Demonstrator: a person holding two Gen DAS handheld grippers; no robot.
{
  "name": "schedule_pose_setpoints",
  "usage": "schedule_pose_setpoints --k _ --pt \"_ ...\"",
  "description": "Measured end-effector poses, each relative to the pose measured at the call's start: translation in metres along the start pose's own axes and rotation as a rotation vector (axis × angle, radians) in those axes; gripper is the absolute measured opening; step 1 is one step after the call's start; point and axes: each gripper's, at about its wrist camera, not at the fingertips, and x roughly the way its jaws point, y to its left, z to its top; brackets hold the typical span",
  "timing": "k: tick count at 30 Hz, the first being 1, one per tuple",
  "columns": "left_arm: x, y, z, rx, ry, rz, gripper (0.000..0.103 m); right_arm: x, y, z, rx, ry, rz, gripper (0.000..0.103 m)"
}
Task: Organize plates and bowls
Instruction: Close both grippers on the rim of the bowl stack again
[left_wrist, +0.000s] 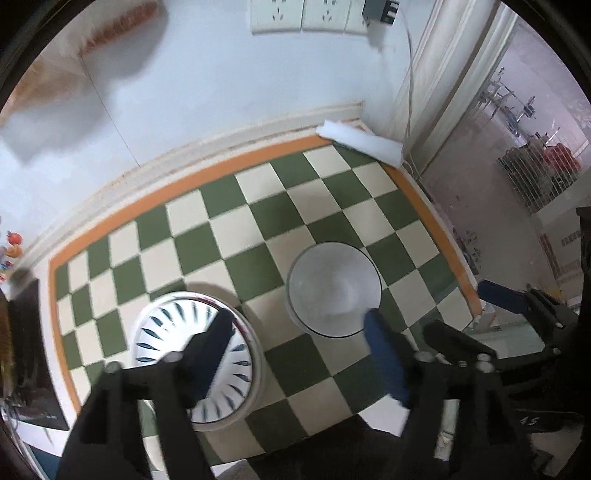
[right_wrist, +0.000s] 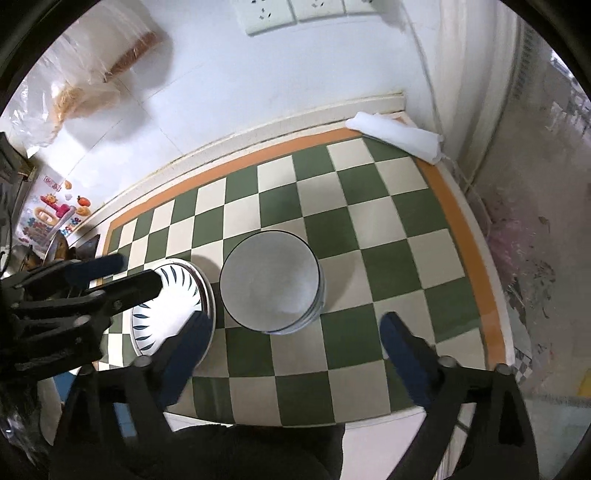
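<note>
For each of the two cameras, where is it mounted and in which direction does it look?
Left wrist: sits on the left gripper, looks down along its open fingers at the patterned plate and white bowl on the checkered mat; the right gripper shows at the right edge.
Right wrist: sits on the right gripper, looks down at the bowl; the left gripper reaches over the plate.
Shared: plate, bowl, mat, white roll, wall sockets.
</note>
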Motion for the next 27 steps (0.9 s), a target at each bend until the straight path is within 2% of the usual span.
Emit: schedule_pose_setpoints --k 3,5,11,16,22,27 --pt "-0.015 0.002 -0.004 -0.003 -0.021 -0.013 0.09 -0.019 -0.001 -0.006 0.021 -0.031 -0.01 0.1" --pt "-0.024 0.002 -0.007 -0.002 -0.039 -0.021 0.092 -0.03 0.001 -0.01 0.023 -0.053 -0.019 0.101" --pt "-0.046 0.003 -0.018 -0.01 -0.059 -0.05 0.092 -0.068 0.014 -0.02 0.002 -0.125 -0.045 0.102" --pt "-0.049 0.002 -0.026 -0.02 -0.051 -0.067 0.092 -0.08 0.019 -0.025 0.001 -0.157 -0.05 0.102" --pt "-0.031 0.004 -0.024 -0.036 -0.024 -0.075 0.092 -0.057 0.005 -0.022 0.024 -0.115 0.003 0.102" --pt "0.008 0.013 -0.008 -0.073 0.029 -0.093 0.092 0.003 -0.024 -0.02 0.105 -0.019 0.168 0.102"
